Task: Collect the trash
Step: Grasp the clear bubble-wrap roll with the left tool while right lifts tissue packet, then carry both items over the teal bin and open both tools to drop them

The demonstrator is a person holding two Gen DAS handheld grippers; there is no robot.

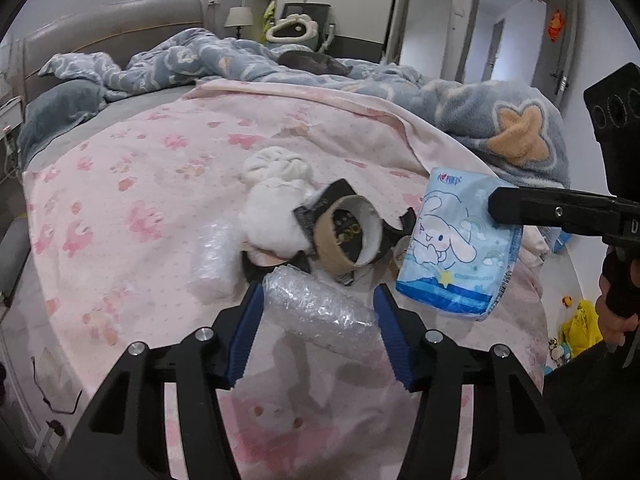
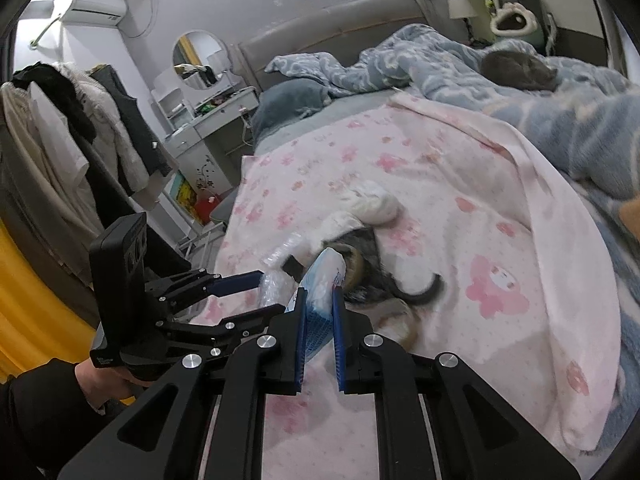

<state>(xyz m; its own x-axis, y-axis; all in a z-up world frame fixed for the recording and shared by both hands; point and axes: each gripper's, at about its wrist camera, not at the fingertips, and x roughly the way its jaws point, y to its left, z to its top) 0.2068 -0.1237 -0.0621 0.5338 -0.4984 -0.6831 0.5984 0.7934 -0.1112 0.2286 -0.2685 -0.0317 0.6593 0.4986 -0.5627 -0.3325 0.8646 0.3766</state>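
Note:
A pile of trash lies on the pink flowered blanket: crumpled white tissues, a brown tape roll, black wrappers and two pieces of clear bubble wrap. My left gripper is open, its blue fingers on either side of one bubble wrap roll. My right gripper is shut on a blue cartoon tissue pack and holds it above the blanket, right of the pile. The pack also shows between the blue pads in the right wrist view.
A rumpled blue-grey duvet covers the far and right side of the bed. A grey cat sleeps on it. A dresser with a round mirror and a clothes rack stand left of the bed.

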